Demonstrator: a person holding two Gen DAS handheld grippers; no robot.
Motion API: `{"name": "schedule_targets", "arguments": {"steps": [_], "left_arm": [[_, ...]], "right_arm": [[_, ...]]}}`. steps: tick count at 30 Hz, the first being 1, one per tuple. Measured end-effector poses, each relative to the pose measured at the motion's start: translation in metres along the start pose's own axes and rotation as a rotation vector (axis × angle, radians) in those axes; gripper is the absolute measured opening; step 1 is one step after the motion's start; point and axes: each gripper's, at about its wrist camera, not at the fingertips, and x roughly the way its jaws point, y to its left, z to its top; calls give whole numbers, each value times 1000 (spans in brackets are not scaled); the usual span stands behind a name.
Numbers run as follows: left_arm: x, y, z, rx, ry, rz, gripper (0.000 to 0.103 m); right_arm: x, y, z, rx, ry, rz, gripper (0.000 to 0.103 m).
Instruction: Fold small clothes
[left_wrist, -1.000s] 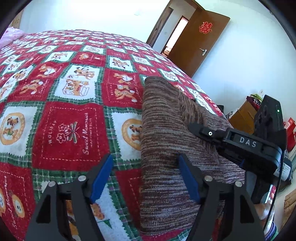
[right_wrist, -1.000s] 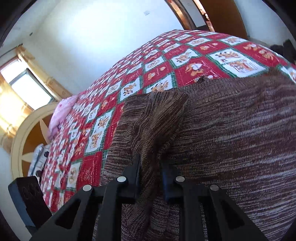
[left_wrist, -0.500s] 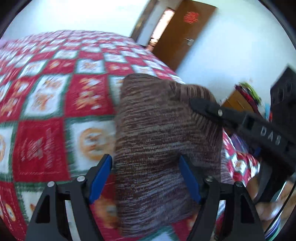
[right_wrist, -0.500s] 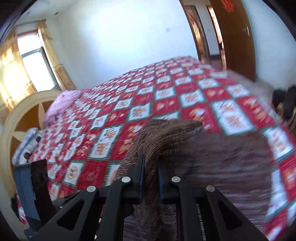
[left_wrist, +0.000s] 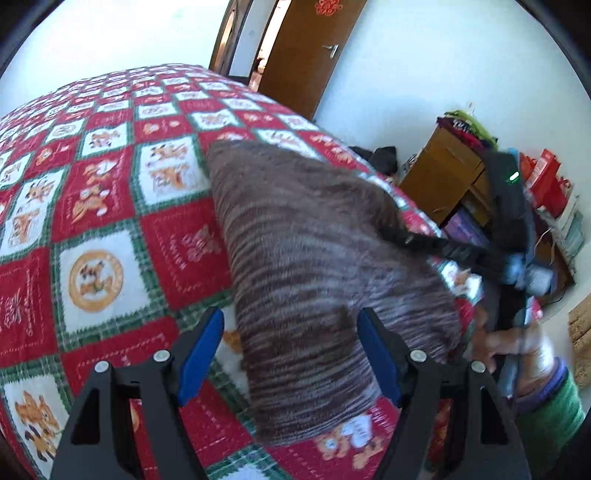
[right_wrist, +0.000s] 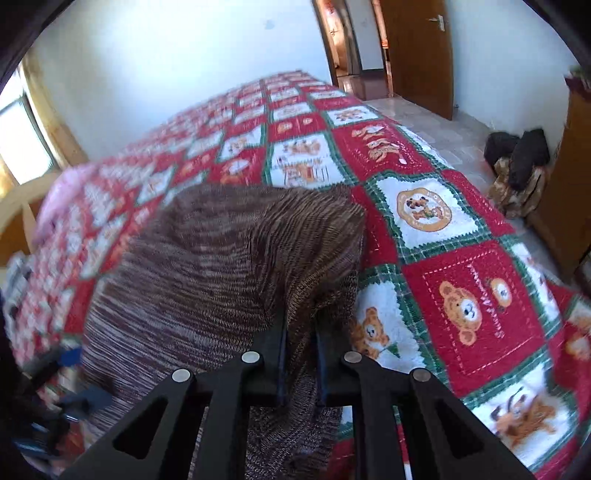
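Note:
A brown striped knit garment (left_wrist: 314, 258) lies on the red, white and green patchwork bedspread (left_wrist: 92, 206). My left gripper (left_wrist: 291, 350) is open, its blue-padded fingers on either side of the garment's near end. My right gripper (right_wrist: 300, 332) is shut on a bunched fold of the garment (right_wrist: 229, 258) and lifts it off the bed. In the left wrist view the right gripper (left_wrist: 424, 243) enters from the right, reaching onto the garment's right edge.
A brown door (left_wrist: 314, 48) stands open beyond the bed. A wooden cabinet (left_wrist: 443, 173) with piled items stands on the right. Dark bags (right_wrist: 517, 155) lie on the floor. A pink pillow (right_wrist: 62, 192) lies at the bed's far end.
My right gripper has pulled the garment's edge up and across, swinging right. The garment has folded narrower. My left gripper has stayed open and shifted so the garment lies between its fingers.

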Motion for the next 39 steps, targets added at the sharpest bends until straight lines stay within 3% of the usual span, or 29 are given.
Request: {"name": "schedule_targets", "arguments": {"steps": [3, 8, 9, 10, 12, 16, 17, 18, 21, 24, 28, 30, 32, 34, 39], "left_arm": [[1, 4, -8, -2, 14, 29, 77], [-11, 15, -23, -27, -9, 21, 79], [-12, 18, -27, -39, -12, 16, 81], [-13, 19, -28, -53, -16, 11, 82], [-15, 24, -31, -93, -15, -13, 82], [-27, 24, -30, -113, -28, -24, 82], [-30, 24, -29, -106, -35, -13, 82], [-33, 24, -28, -98, -43, 0, 82], [-41, 28, -25, -84, -62, 31, 82], [-43, 35, -18, -87, -72, 44, 82], [-44, 40, 9, -94, -104, 32, 82], [-41, 38, 22, -86, -120, 29, 82], [-30, 35, 35, -83, -127, 31, 82], [-15, 32, 47, -94, -117, 29, 82], [27, 30, 55, -156, -61, 50, 82]], "right_arm": [[-11, -9, -1, 49, 15, 8, 17], [-70, -6, -27, 83, -53, 21, 17], [-77, -2, -33, 88, -52, 40, 23], [-84, 2, -41, 90, -43, 57, 41], [-89, 12, -54, 69, -27, 43, 65], [-57, 26, -73, 28, 95, -40, 63], [-48, 28, -74, 31, 120, -40, 55], [-40, 30, -77, 28, 149, -38, 30], [-38, 40, -81, -53, 177, -89, 22], [-40, 35, -85, -48, 244, -77, 17], [-55, 26, -83, -31, 269, -16, 18], [-69, 21, -70, -17, 202, 31, 20], [-80, 13, -50, 23, 120, 75, 33], [-77, 6, -27, 56, 53, 71, 63], [-35, -22, 28, 172, -16, 85, 63]]}}
